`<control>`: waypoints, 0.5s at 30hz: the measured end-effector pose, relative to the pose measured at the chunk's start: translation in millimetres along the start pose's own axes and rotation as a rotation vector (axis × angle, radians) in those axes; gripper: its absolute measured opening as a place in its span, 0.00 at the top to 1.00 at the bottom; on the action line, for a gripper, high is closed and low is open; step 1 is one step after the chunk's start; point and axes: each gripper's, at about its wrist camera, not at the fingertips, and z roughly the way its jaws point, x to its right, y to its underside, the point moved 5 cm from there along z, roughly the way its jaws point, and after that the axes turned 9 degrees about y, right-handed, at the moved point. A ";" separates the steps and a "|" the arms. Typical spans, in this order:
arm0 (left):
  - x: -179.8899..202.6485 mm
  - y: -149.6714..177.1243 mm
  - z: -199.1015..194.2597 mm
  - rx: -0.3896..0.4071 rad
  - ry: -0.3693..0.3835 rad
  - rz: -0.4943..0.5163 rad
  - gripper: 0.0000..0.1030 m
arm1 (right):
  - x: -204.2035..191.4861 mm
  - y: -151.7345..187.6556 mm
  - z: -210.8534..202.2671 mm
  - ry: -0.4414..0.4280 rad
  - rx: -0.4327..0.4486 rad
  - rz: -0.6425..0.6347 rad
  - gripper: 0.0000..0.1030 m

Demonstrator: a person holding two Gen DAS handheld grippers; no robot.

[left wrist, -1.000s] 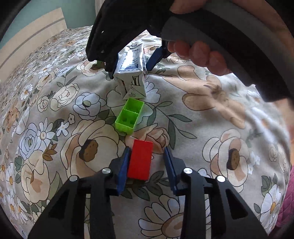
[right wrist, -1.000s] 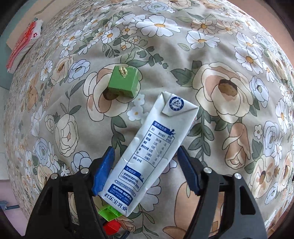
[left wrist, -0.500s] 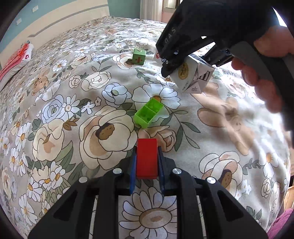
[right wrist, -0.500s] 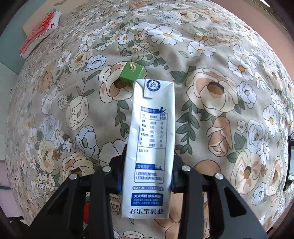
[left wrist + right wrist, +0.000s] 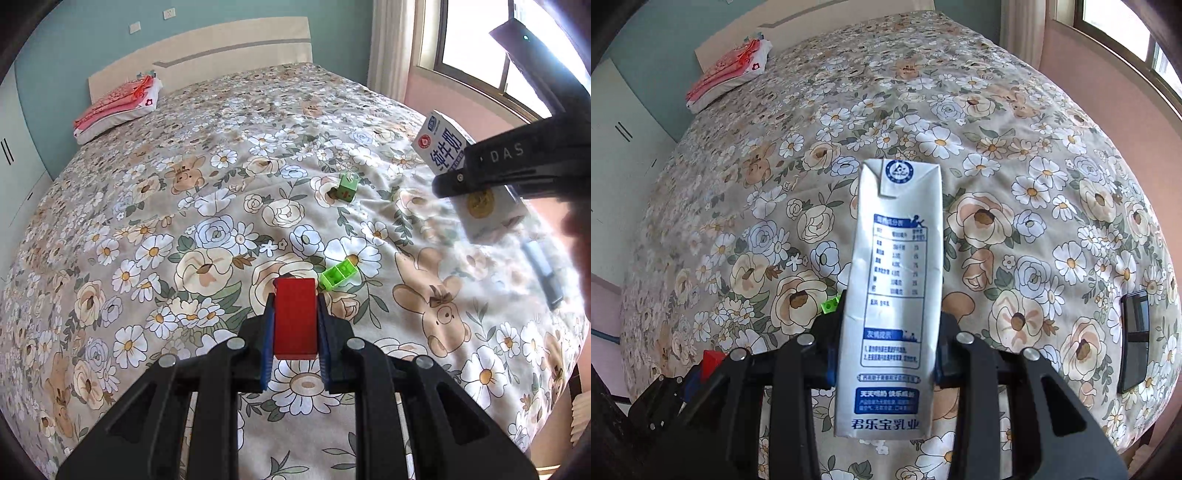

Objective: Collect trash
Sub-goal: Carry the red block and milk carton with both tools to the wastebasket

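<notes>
The milk carton [image 5: 892, 295] is clamped between the jaws of the right gripper [image 5: 886, 354], held above the bed [image 5: 997, 147] with its folded top pointing away from the camera and its printed panel facing up. In the left wrist view the same carton [image 5: 443, 147] shows at the right edge, off the floral bedspread. The left gripper [image 5: 295, 325] has its jaws pressed together on a red block [image 5: 295, 317], also lifted clear of the bed [image 5: 221, 147]. On the bedspread just beyond the red block lies a bright green open block [image 5: 339, 273], and farther off a green cube [image 5: 348, 186]. A dark phone [image 5: 1134, 339] lies near the bed's right side. Folded red and white bedding [image 5: 118, 107] sits by the headboard [image 5: 221, 48].
</notes>
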 end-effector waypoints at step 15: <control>40.0 -4.9 -161.5 0.153 -0.174 -0.108 0.79 | 25.4 51.8 -173.1 -0.078 0.188 -0.086 0.64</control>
